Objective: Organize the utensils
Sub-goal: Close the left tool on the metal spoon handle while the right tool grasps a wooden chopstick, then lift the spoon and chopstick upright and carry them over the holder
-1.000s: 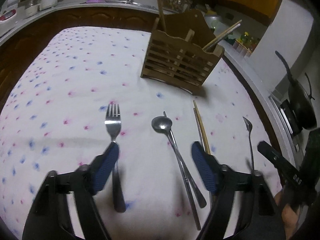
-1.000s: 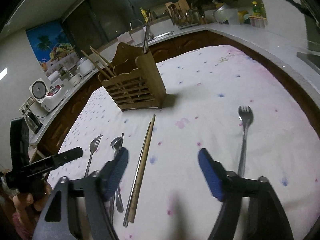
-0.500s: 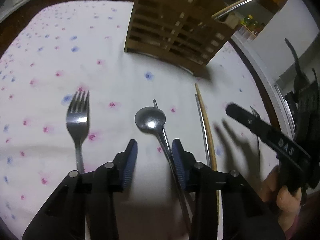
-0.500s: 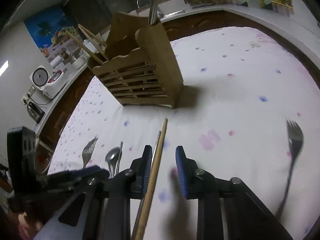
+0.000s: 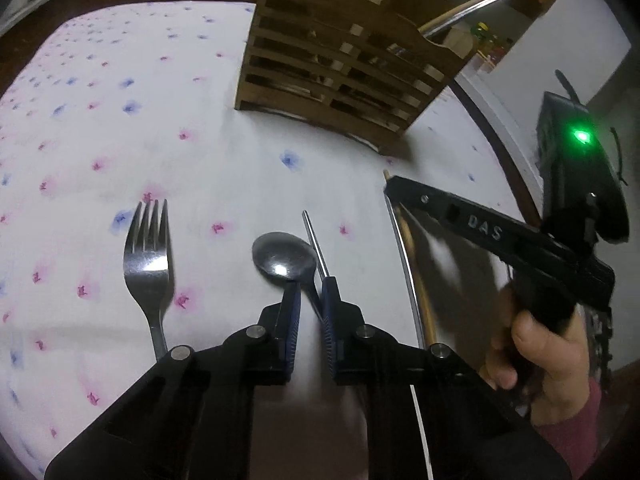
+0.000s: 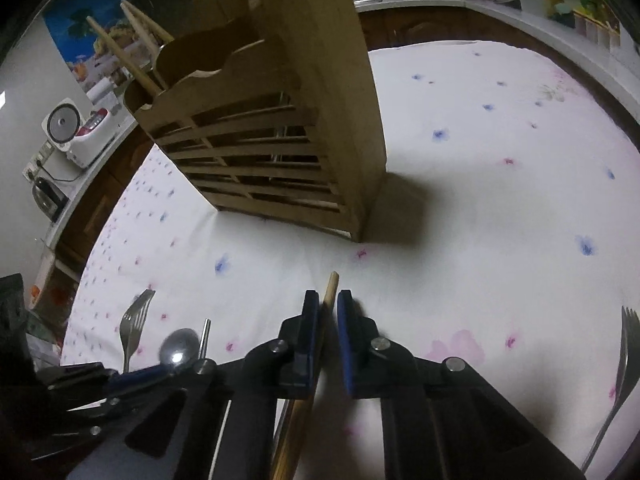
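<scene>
A wooden slatted utensil holder (image 5: 348,68) stands at the back of the table; it also shows in the right wrist view (image 6: 272,140) with chopsticks in it. My left gripper (image 5: 310,300) has closed on the handle of a metal spoon (image 5: 284,258), beside a metal chopstick (image 5: 316,244). A fork (image 5: 146,256) lies to its left. My right gripper (image 6: 328,312) has closed on a wooden chopstick (image 6: 330,288) lying on the cloth. A second fork (image 6: 624,360) lies at the right.
The table has a white cloth with pink and blue flowers (image 5: 120,140). A kitchen counter with a rice cooker (image 6: 76,132) runs behind. The right gripper's body (image 5: 500,236) and hand are close to the left gripper's right.
Both grippers have dropped to the table and closed from wide open: the left around the spoon handle, the right around the wooden chopstick.
</scene>
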The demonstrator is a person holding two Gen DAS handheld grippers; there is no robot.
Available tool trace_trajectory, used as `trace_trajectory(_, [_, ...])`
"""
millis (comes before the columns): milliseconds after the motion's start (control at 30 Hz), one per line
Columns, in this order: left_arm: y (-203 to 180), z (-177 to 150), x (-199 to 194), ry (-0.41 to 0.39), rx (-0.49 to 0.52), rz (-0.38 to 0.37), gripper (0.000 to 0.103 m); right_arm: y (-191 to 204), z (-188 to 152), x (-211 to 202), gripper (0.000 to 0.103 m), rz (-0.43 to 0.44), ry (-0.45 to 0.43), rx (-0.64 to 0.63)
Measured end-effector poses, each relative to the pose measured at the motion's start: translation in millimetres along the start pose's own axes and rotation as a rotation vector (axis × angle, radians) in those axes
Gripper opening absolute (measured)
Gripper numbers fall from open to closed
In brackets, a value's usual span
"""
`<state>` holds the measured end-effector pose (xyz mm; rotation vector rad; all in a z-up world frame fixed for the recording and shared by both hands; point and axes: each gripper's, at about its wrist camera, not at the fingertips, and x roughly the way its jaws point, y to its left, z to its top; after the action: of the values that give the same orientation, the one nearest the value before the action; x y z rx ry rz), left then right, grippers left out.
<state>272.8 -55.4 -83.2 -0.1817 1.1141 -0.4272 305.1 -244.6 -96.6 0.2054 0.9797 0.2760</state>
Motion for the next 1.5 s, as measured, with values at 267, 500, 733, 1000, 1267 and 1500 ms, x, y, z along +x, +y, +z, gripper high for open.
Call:
trace_trajectory(267, [-5, -2, -1, -0.011, 0.021, 0.004, 0.008, 2, 2, -3, 0.006, 0.001, -0.004, -0.004])
trace_trajectory(500, [-6, -11, -26, -0.074, 0.006, -0.027, 0.004, -2, -7, -45, 0.005, 0.044, -0.091, 0.025])
trace_trajectory(733, [-11, -21, -64, -0.153, 0.009, -0.067, 0.003, 8, -16, -101, 0.005, 0.073, -0.195, 0.019])
trace_trajectory(1000, [-20, -33, -104, -0.234, 0.019, -0.09, 0.002, 25, -27, -159, 0.004, 0.086, -0.303, -0.008])
trace_trajectory(1267, [-23, -39, -139, -0.319, 0.039, -0.086, 0.002, 28, -36, -193, 0.004, 0.072, -0.388, -0.009])
trace_trajectory(1500, [-22, -40, -154, -0.36, 0.042, -0.079, 0.002, 28, -38, -218, 0.004, 0.066, -0.464, 0.0])
